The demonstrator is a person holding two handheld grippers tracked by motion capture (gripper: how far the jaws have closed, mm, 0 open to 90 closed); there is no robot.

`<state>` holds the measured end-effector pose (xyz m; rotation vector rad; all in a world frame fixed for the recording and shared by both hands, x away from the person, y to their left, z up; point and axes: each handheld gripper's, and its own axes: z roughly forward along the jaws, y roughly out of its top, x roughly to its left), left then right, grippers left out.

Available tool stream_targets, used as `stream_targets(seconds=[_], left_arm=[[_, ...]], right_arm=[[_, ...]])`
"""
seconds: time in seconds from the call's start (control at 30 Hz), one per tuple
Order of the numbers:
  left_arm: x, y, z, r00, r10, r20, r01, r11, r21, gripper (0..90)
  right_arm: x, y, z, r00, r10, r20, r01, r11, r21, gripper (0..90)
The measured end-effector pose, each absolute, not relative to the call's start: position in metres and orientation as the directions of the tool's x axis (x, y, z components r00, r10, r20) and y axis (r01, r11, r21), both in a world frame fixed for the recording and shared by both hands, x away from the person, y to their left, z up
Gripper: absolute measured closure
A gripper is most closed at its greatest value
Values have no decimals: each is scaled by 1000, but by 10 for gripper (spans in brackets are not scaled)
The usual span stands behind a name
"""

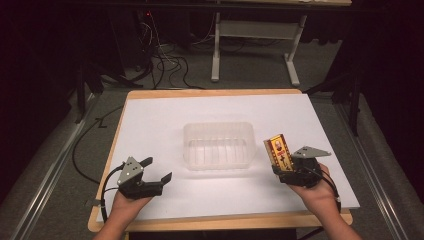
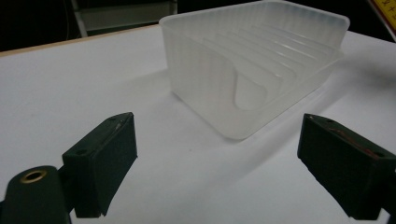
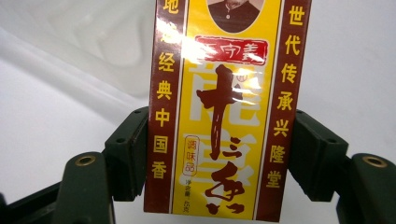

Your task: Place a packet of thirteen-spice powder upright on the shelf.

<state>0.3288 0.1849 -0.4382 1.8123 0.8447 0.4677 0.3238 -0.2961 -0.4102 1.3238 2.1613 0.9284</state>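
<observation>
Two claws: right claw (image 1: 286,169) grips upright seasoning box (image 1: 278,151) just right of translucent bin (image 1: 218,145); left claw (image 1: 156,169) released.

Both grippers (image 1: 151,170) (image 1: 281,171) were black, each topped by a grey three-cornered plate (image 1: 131,168), with a black cable (image 1: 103,192) trailing behind.
</observation>
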Motion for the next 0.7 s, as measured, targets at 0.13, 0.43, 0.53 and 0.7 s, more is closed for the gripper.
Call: stream_targets(seconds=[0.13,0.43,0.53,0.7], left_arm=[[322,174,-430,694,717,-70,307,-207,929,144],[312,137,-411,740,667,-86,275,-183,944,169],[310,123,-410,757,648,-87,276,-196,941,183],[310,106,-412,767,626,-145,314,-168,934,219]], right_arm=[[318,-281,-411,-445,895,-19,537,284,795,314],[308,-229,-411,-470,882,-40,385,246,890,314],[305,-213,-415,-498,867,-31,361,240,901,314],[297,-187,-426,-550,833,-57,333,282,900,313]])
